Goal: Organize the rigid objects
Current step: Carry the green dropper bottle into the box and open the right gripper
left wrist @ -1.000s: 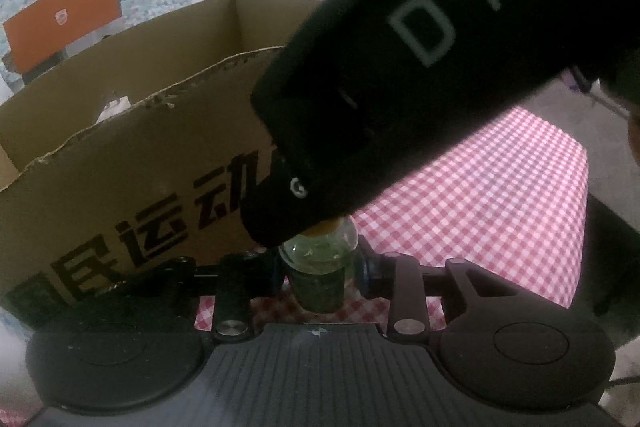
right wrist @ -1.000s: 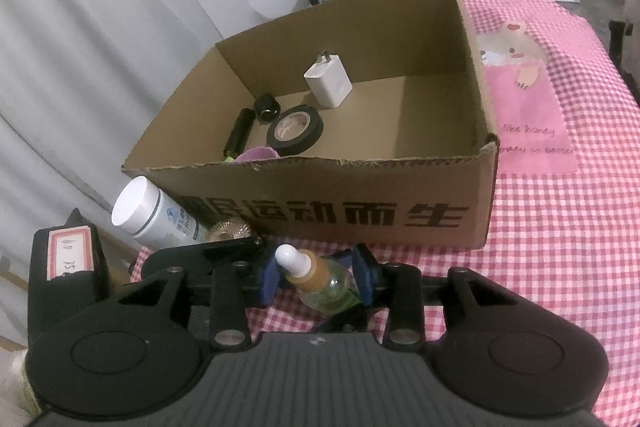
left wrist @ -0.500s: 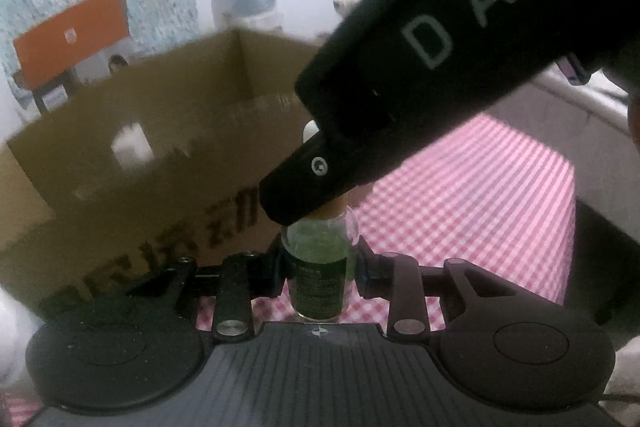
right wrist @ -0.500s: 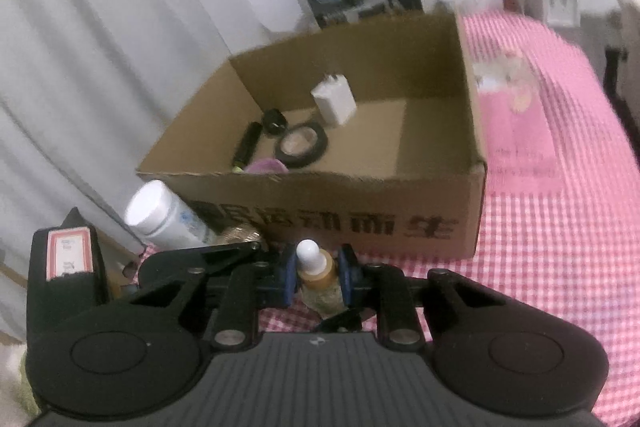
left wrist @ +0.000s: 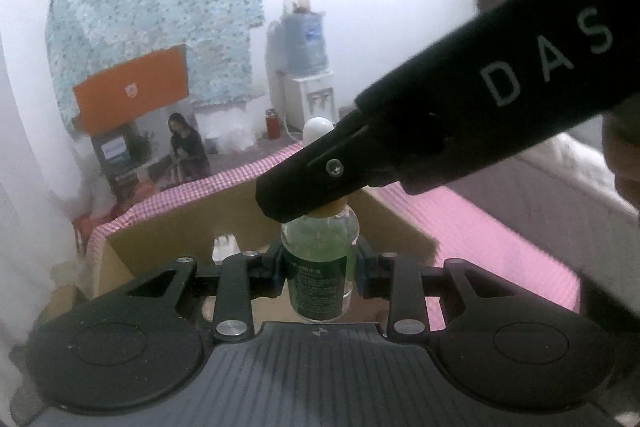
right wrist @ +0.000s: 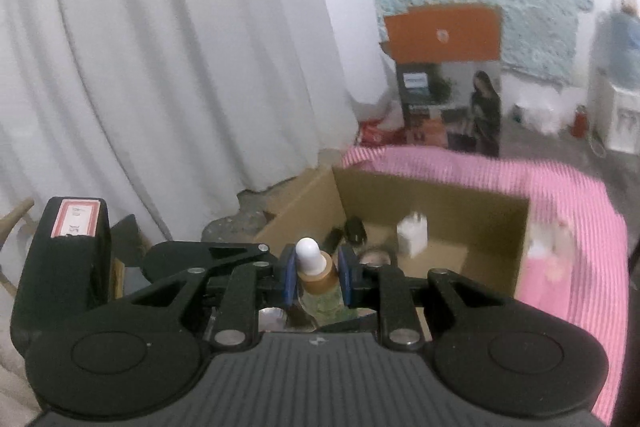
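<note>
A small glass dropper bottle [left wrist: 320, 267] with green liquid, a tan collar and a white bulb hangs upright in the air, held by both grippers. My left gripper [left wrist: 320, 269] is shut on its glass body. My right gripper [right wrist: 318, 275] is shut on the tan collar of the bottle [right wrist: 318, 277], just under the white bulb. In the left wrist view the right gripper [left wrist: 312, 205] reaches in from the upper right and hides the collar. The open cardboard box [right wrist: 440, 203] lies just beyond and below the bottle.
Inside the box are a white charger [right wrist: 412, 237], a black tape roll [right wrist: 376, 257] and a small black cap [right wrist: 354, 229]. The box stands on a pink checked tablecloth [right wrist: 580, 227]. A white curtain [right wrist: 160, 67] hangs at the left; a water dispenser [left wrist: 304, 83] stands far back.
Both grippers rose together with the bottle, from table level in front of the box to above its front wall. The right gripper's jaws closed on the collar and the bottle came upright.
</note>
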